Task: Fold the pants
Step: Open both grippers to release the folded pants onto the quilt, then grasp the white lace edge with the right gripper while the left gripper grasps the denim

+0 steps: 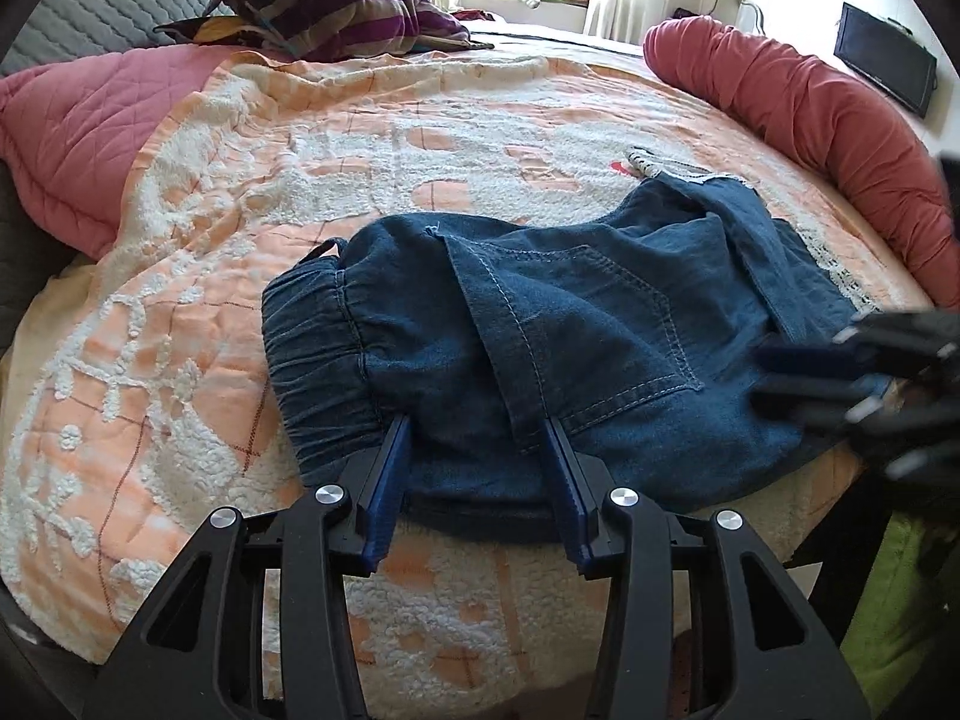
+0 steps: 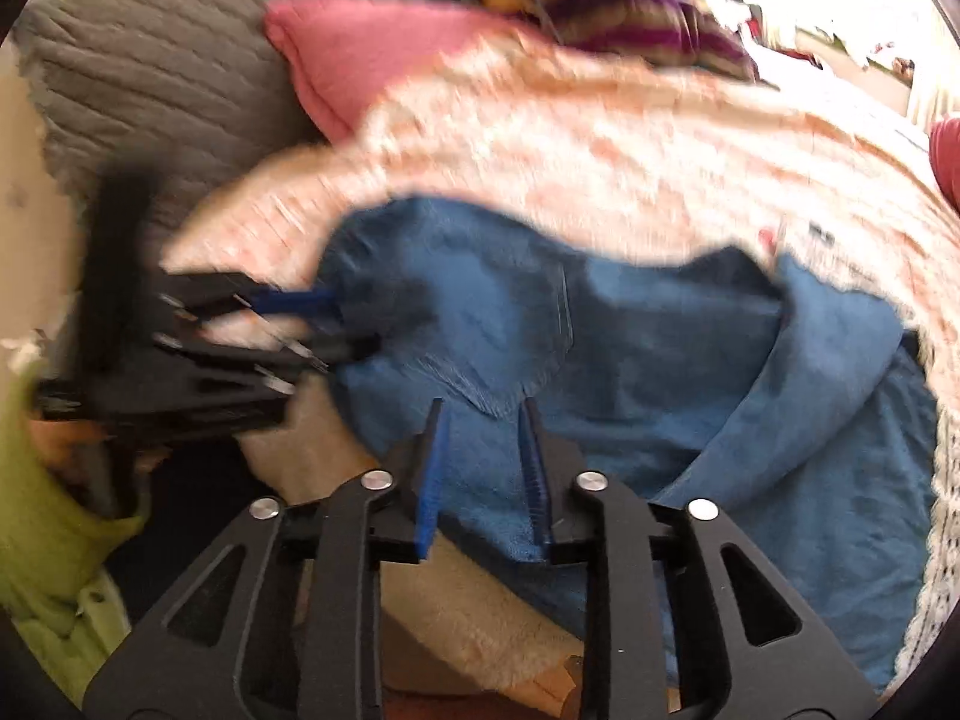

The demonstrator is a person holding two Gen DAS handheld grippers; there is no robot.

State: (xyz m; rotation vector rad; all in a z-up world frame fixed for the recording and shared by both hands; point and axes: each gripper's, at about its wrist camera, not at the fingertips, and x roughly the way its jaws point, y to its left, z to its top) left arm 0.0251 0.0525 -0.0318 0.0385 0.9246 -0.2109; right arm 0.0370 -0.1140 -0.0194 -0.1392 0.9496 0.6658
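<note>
Blue denim pants (image 1: 558, 324) with an elastic waistband and white lace hems lie partly folded on the bed near its front edge. My left gripper (image 1: 477, 426) is open, its blue fingers resting on the near edge of the pants by the waistband. It shows blurred at the left in the right wrist view (image 2: 354, 324). My right gripper (image 2: 483, 408) is open over the near edge of the pants (image 2: 660, 360), by the back pocket. It appears blurred at the right edge of the left wrist view (image 1: 774, 372).
The bed carries a peach and white fleece blanket (image 1: 300, 180). A pink quilted pillow (image 1: 78, 138) lies at the left, a striped purple bundle (image 1: 336, 6) at the back, a red bolster (image 1: 810, 108) at the right. A green sleeve (image 2: 36, 510) shows low left.
</note>
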